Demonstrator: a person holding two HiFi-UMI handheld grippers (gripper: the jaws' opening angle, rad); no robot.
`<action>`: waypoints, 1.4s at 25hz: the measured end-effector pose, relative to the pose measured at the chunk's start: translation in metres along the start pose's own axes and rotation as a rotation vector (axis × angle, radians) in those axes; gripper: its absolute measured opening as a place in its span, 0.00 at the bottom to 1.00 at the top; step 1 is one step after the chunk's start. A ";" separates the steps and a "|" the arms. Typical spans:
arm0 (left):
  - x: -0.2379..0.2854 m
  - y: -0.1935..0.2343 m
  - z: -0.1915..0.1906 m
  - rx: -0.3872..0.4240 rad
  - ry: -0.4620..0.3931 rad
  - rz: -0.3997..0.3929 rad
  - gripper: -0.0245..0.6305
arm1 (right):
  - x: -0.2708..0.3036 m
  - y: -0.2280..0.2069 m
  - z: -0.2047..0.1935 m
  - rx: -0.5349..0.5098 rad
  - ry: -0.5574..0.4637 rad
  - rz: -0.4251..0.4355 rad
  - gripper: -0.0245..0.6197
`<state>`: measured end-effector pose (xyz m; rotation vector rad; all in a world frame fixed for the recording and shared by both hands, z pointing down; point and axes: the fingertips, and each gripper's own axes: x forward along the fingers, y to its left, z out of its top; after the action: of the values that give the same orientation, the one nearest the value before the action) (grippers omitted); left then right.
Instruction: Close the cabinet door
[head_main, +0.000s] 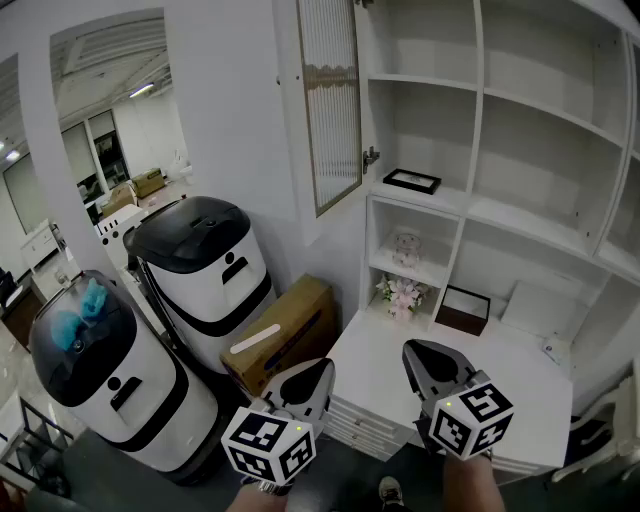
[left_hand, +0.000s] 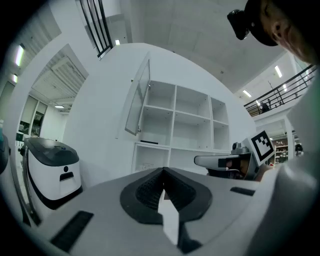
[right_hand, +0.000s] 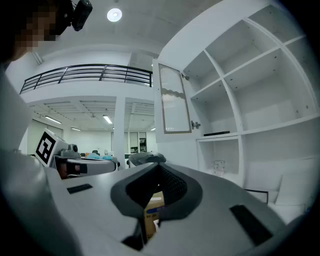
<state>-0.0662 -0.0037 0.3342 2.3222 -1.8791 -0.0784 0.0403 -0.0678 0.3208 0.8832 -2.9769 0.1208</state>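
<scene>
Over at the lower left of the head view stands a rounded white machine (head_main: 85, 350) with a black top and something blue lying on it. Just behind it is a second machine (head_main: 205, 265) of the same make. A cardboard box (head_main: 285, 335) sits on the floor between that second one and the white shelf unit (head_main: 478, 110).

At the bottom centre the left gripper (head_main: 318, 368) is held level. Its jaws are pressed together with nothing between them; its own view shows the pads meeting at the tip. Just to its right, near but not touching, the right gripper (head_main: 415, 352) is over the near part of the white surface (head_main: 375, 360). Its jaws are likewise together and empty.

The cabinet door (head_main: 330, 100) is in the upper middle of the frame. It is a ribbed glass pane in a white frame, and it hangs open, swung out from the unit's upper left compartment. A small metal catch (head_main: 371, 157) shows at its right edge. The door is well above and beyond both grippers, and neither touches it.

Further right, a black frame (head_main: 412, 181) lies flat on the shelf just beside the door's lower corner. Below it a glass jar (head_main: 406, 248) stands in a small compartment. Under that, pale flowers (head_main: 403, 293) rest on the surface, with a dark tray (head_main: 465, 308) beside them.
</scene>
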 end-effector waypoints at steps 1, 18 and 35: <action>0.000 0.000 0.000 0.000 0.001 0.001 0.04 | 0.000 0.000 0.000 0.000 0.001 0.000 0.05; 0.005 0.002 -0.003 -0.016 0.000 0.023 0.04 | 0.005 -0.003 0.000 0.020 0.001 0.038 0.05; 0.042 0.009 -0.006 -0.031 0.004 0.124 0.04 | 0.041 -0.036 -0.001 0.025 0.022 0.151 0.05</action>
<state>-0.0651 -0.0455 0.3433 2.1787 -1.9998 -0.0877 0.0258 -0.1195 0.3262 0.6543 -3.0254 0.1714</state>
